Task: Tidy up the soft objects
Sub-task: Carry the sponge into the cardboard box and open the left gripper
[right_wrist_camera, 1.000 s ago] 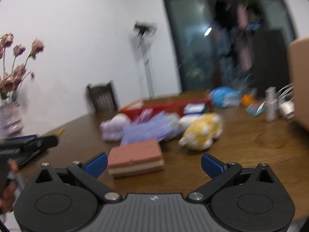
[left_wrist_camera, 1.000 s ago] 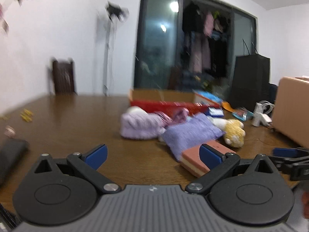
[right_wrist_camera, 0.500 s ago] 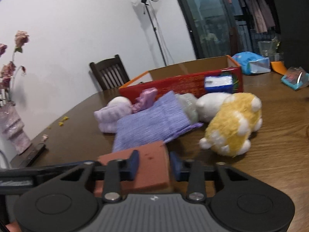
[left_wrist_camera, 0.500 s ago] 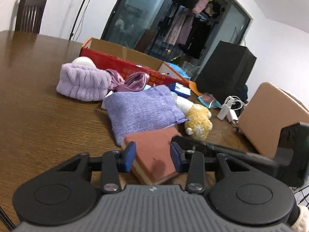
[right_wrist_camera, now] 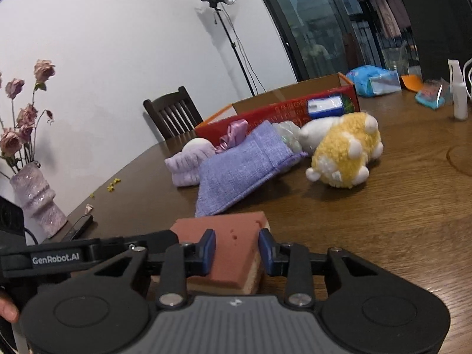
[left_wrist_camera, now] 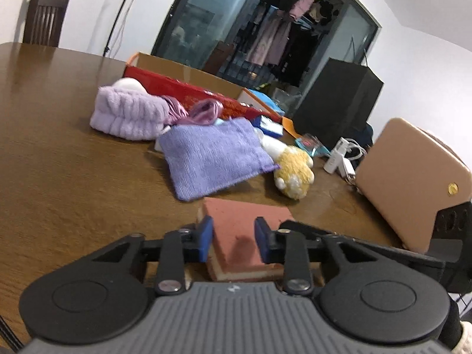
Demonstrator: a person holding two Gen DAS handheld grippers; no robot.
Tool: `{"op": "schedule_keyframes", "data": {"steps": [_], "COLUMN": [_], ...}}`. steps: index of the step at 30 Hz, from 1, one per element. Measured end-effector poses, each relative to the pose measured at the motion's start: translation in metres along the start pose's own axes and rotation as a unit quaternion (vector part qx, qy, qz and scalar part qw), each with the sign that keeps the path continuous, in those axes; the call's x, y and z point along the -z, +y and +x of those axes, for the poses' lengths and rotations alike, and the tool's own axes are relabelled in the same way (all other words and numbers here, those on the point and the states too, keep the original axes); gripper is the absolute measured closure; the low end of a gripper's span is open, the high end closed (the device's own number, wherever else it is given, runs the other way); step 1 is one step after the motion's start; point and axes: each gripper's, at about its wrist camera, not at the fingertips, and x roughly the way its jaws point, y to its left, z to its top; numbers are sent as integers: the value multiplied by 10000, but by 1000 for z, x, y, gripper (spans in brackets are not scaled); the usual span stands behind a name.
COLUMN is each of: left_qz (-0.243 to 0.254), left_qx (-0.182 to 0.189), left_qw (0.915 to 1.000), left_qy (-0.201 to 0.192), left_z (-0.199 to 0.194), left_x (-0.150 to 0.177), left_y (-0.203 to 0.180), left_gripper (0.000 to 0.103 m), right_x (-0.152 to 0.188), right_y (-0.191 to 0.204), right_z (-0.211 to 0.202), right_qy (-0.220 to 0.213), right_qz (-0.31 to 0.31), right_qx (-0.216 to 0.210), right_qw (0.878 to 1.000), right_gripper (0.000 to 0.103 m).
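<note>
**Both claws on the sponge**

The brown wooden surface (left_wrist_camera: 59,159) carries a red cardboard box (right_wrist_camera: 283,109) toward its far edge. In front of the box lie a purple knitted cloth (left_wrist_camera: 212,156), a lilac fluffy headband (left_wrist_camera: 129,112) and a yellow plush toy (right_wrist_camera: 345,150). Nearest lies the pink sponge (left_wrist_camera: 244,227): the left claw (left_wrist_camera: 233,239) and right claw (right_wrist_camera: 236,250) have each narrowed onto it, blue pads (right_wrist_camera: 209,250) pressing its sides.

White wall (right_wrist_camera: 103,59); wooden chair (right_wrist_camera: 172,115); glass doors (left_wrist_camera: 200,26).
</note>
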Motion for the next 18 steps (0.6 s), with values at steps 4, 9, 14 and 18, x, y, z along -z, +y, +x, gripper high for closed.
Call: {"op": "schedule_keyframes", "data": {"steps": [4, 9, 14, 18], "left_qz": [145, -40, -523, -559], "left_qx": [149, 241, 11, -726], "left_qw": [9992, 9981, 9983, 9957], "left_qy": [-355, -568, -252, 147], "left_z": [5, 46, 134, 219], "left_x": [-40, -140, -252, -306], "left_y": [-5, 10, 58, 102], "left_gripper": [74, 74, 75, 77], "right_x": [-32, -130, -245, -302], "right_y": [8, 7, -13, -33], "right_z": [2, 42, 145, 255], "right_qy": [-283, -564, -301, 458], "right_qz": [-398, -686, -520, -291], "right_qx": [32, -49, -40, 182], "right_qw": [9988, 9960, 9982, 9984], "right_gripper": [72, 72, 72, 73]}}
